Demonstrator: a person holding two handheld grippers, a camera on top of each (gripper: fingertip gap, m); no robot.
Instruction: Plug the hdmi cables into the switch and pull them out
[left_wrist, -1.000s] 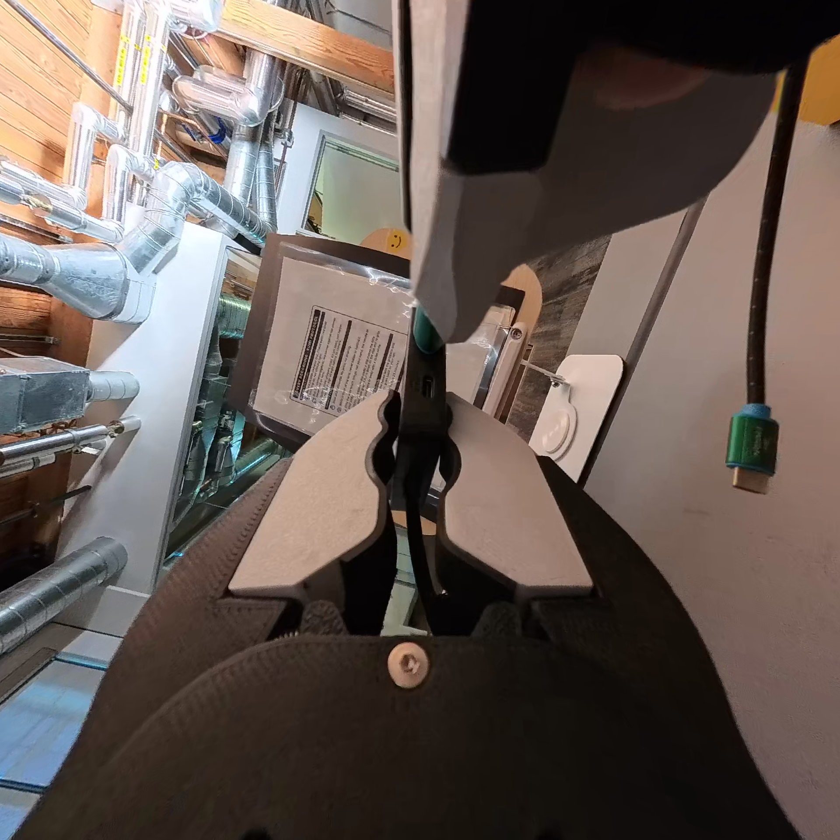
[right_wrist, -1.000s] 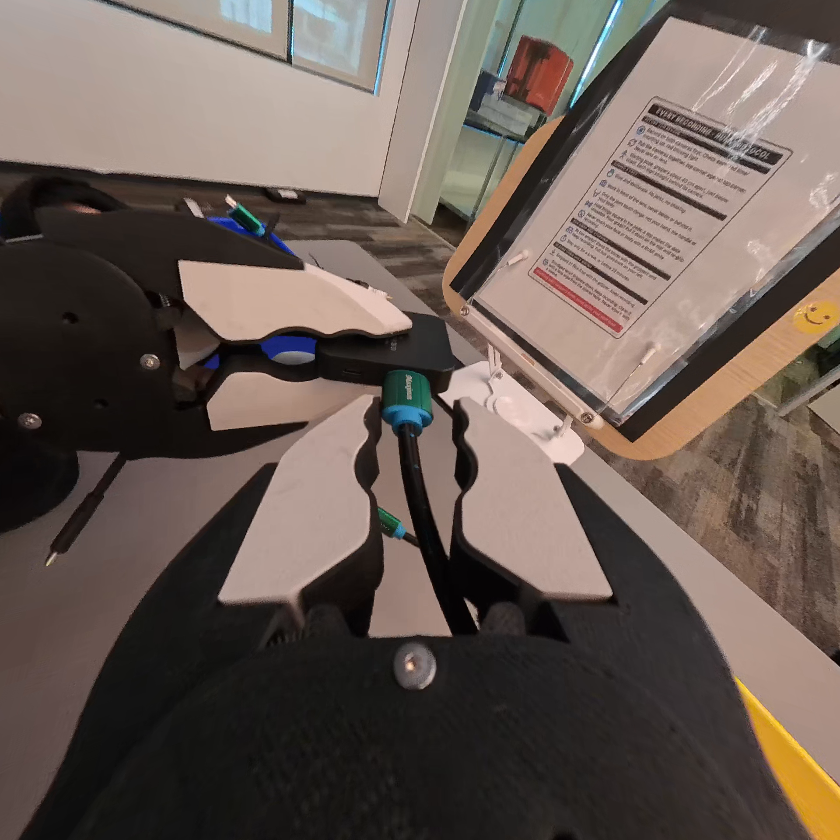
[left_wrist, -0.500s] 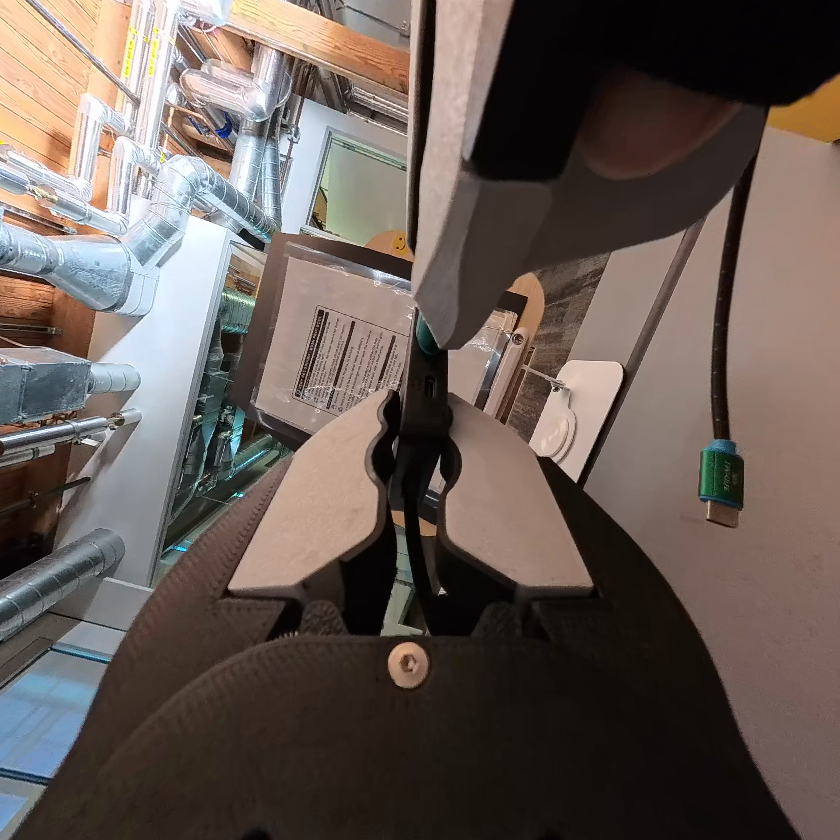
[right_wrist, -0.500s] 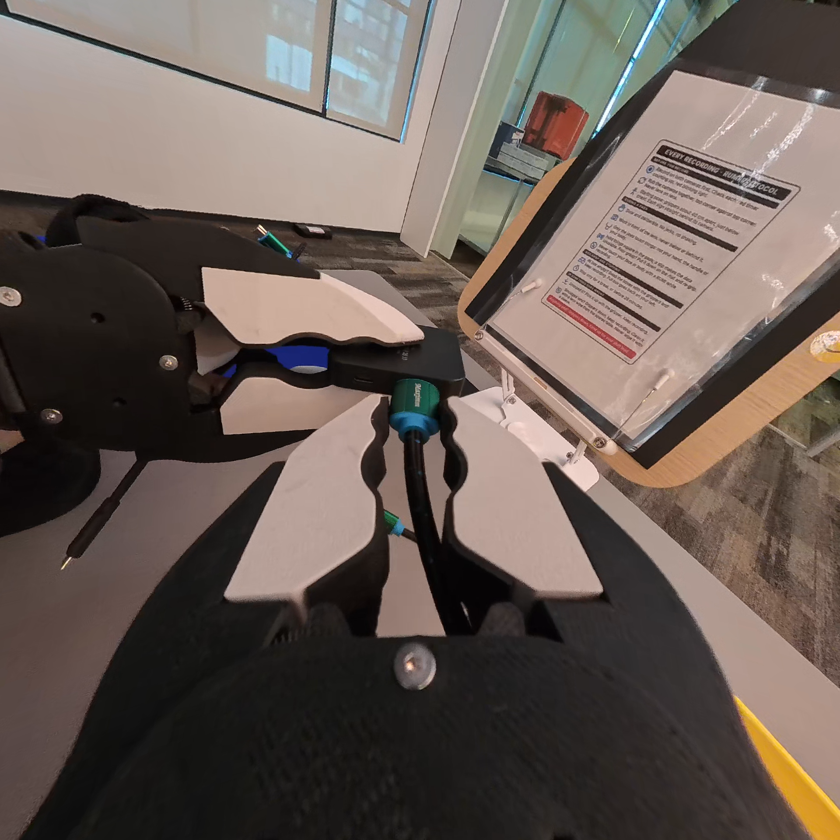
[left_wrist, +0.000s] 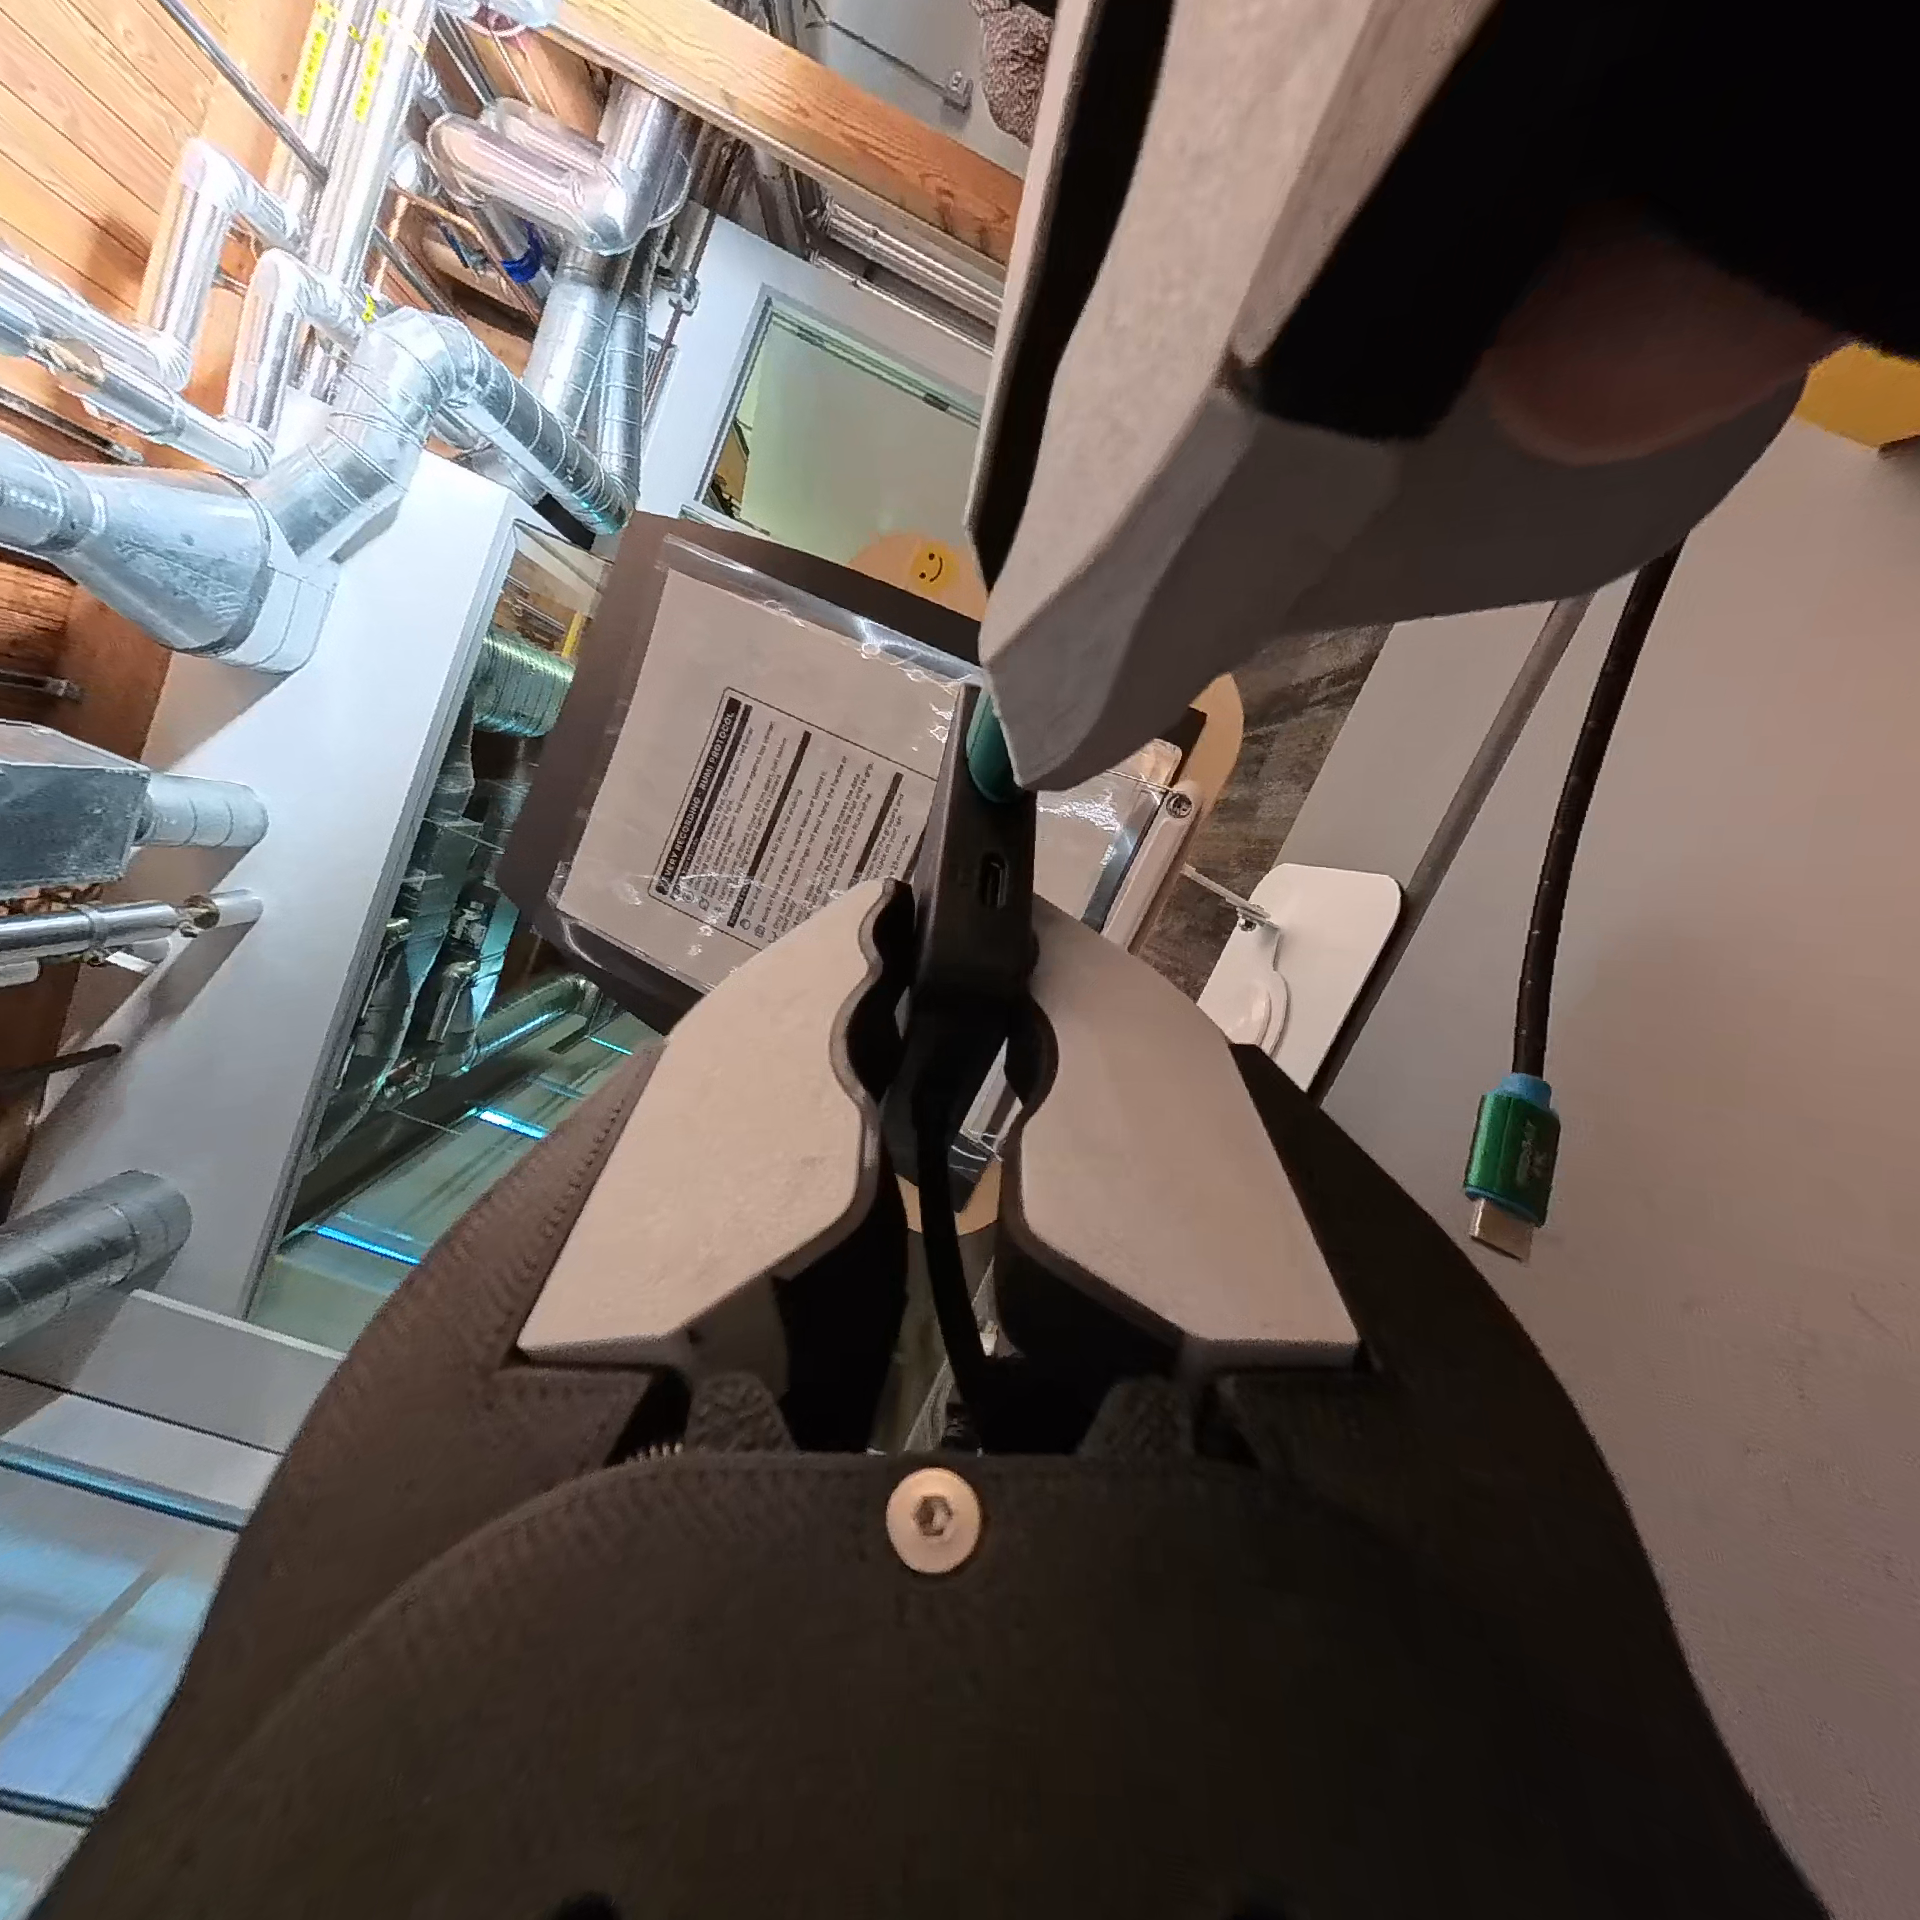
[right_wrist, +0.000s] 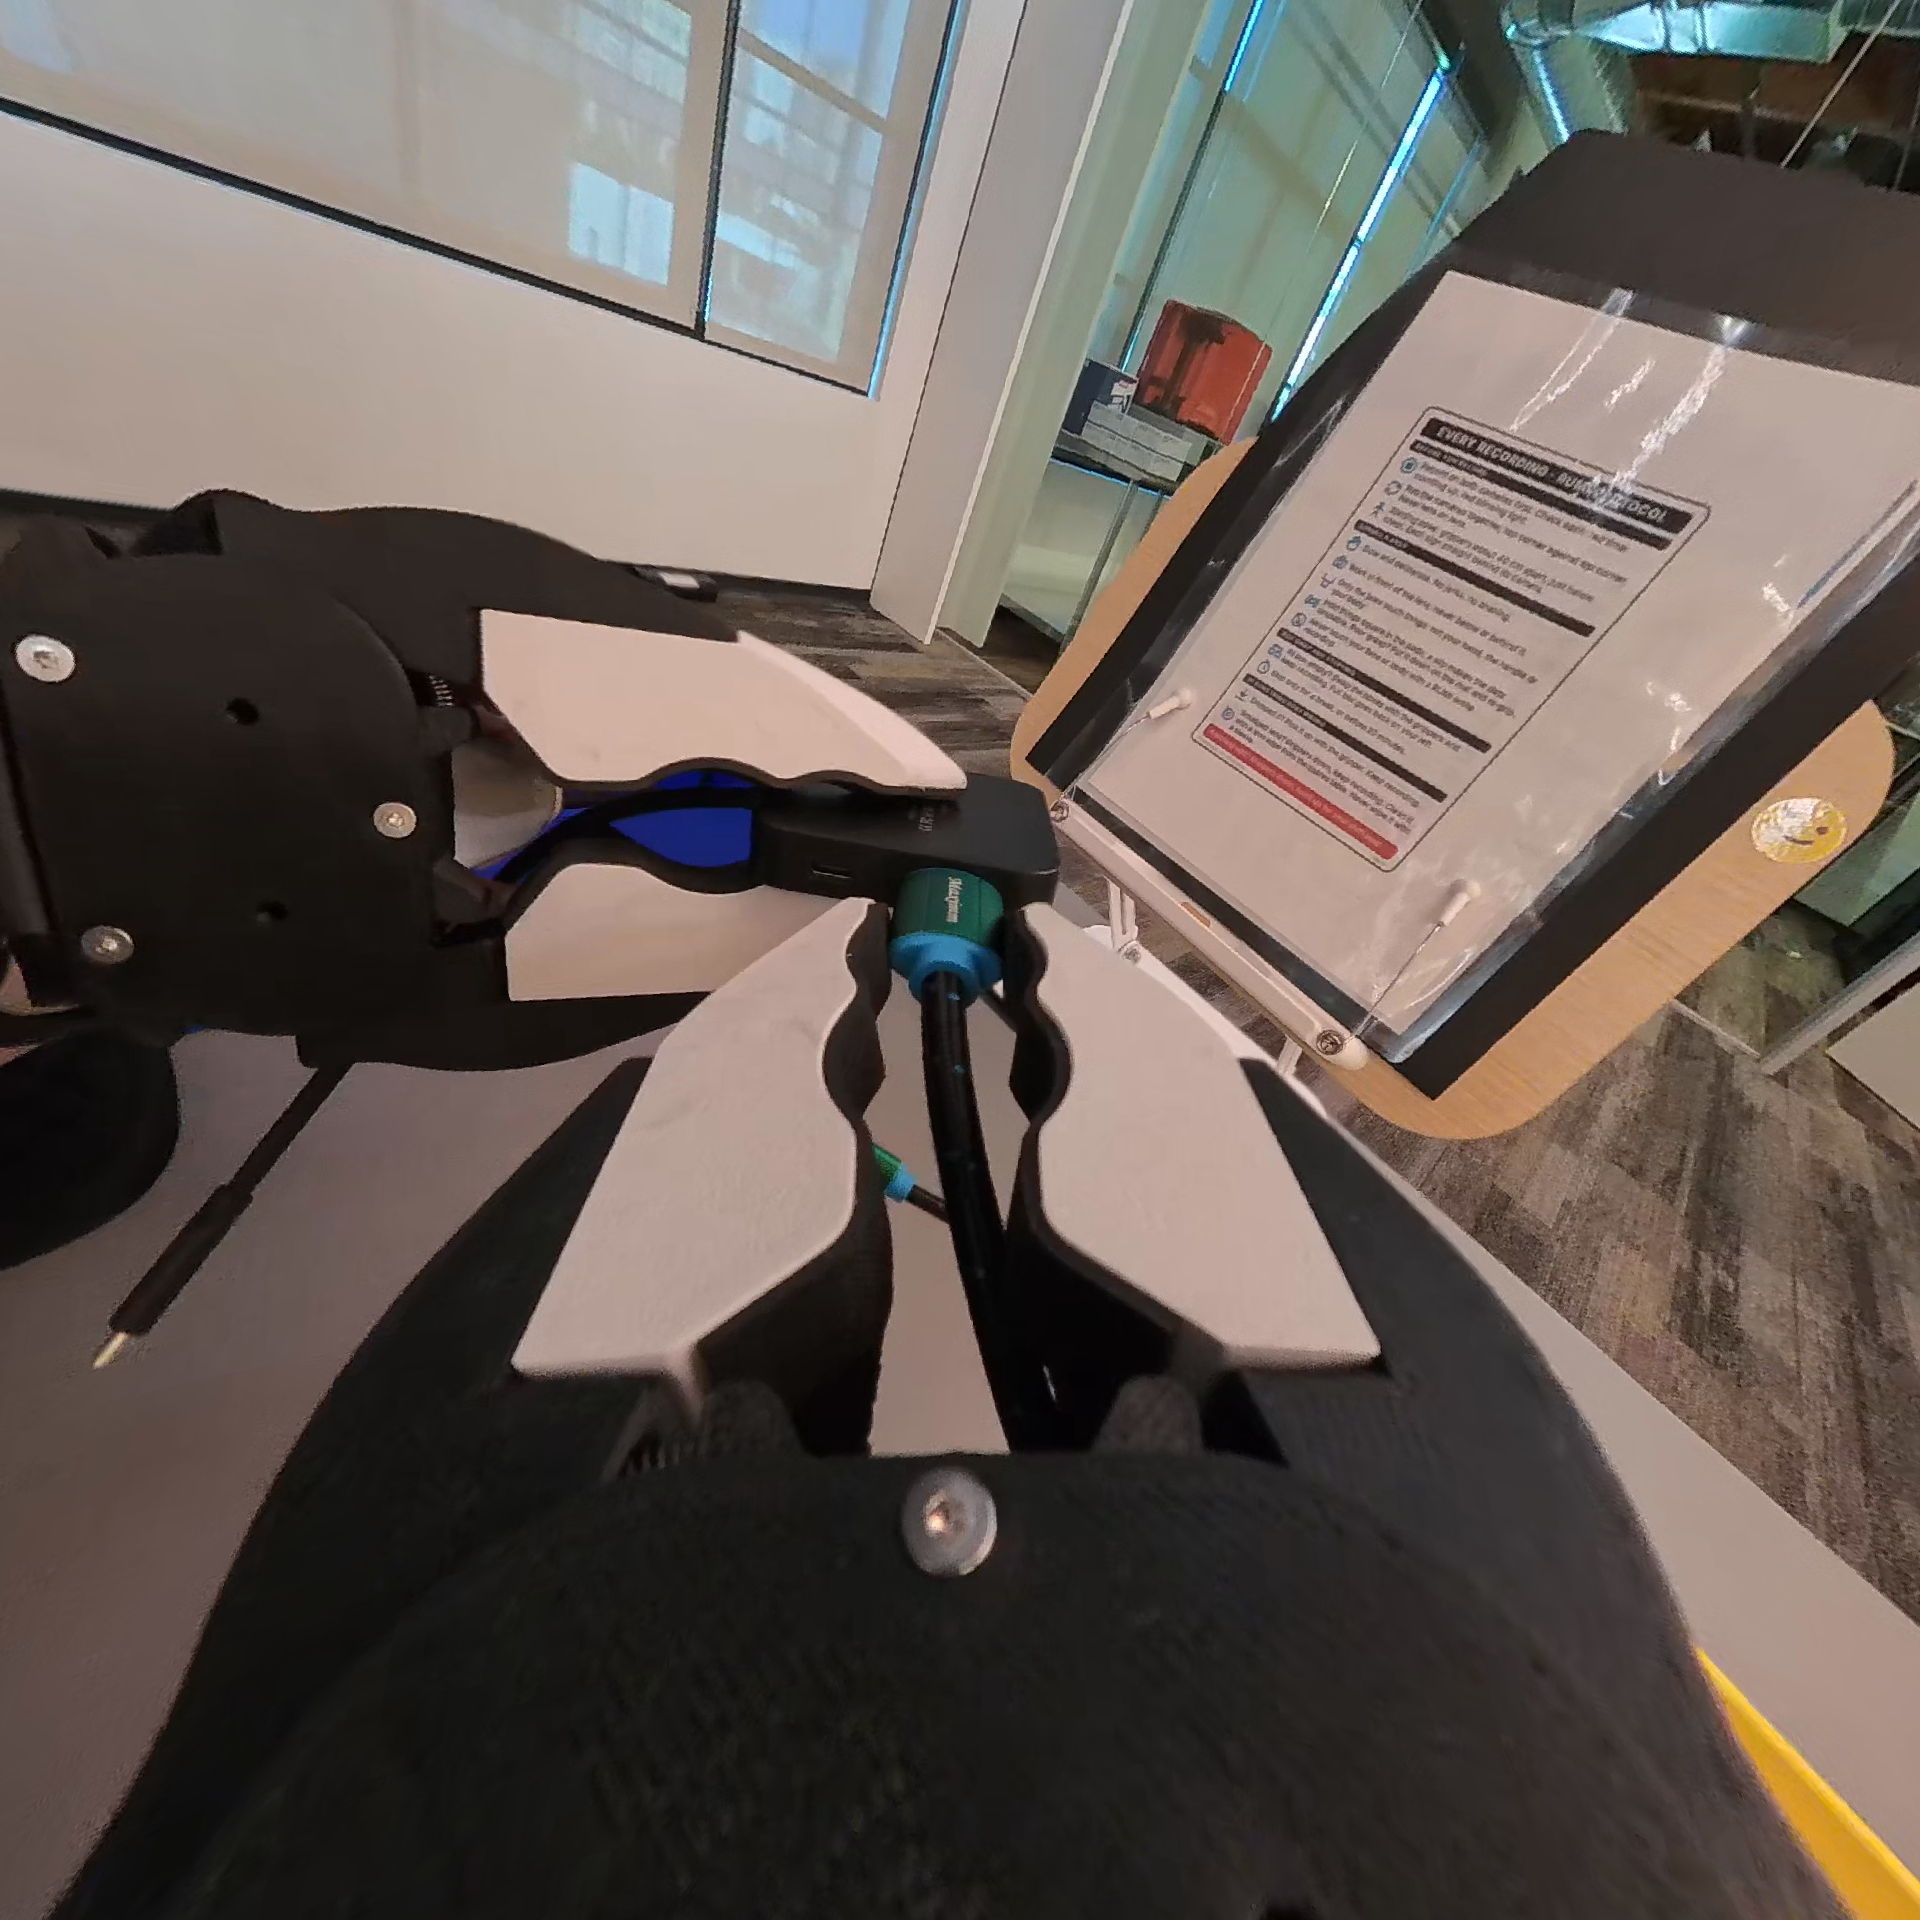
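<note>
Left gripper (right_wrist: 831, 831): black body, pale fingers, lying sideways at the left of the right wrist view, jaws clamped on the rear end of the black HDMI switch (right_wrist: 935, 836), which is held off the grey tabletop (right_wrist: 364, 1195). Thin black pin-tipped lead (right_wrist: 187, 1257): resting on the tabletop under the left gripper. Green-and-blue HDMI plug (right_wrist: 948, 920): seated in the switch's near side, its black cable (right_wrist: 961, 1101) running back between the right gripper's fingers. Right gripper (right_wrist: 940, 930): jaws narrow, flanking the plug's blue collar; whether they actually press it cannot be told. Second HDMI plug (left_wrist: 1512, 1164): green with a blue collar, unplugged, lying on the tabletop at the right of the left wrist view. Clear-covered printed sheet on a black stand (right_wrist: 1403, 665): upright at the right, beyond the switch.
</note>
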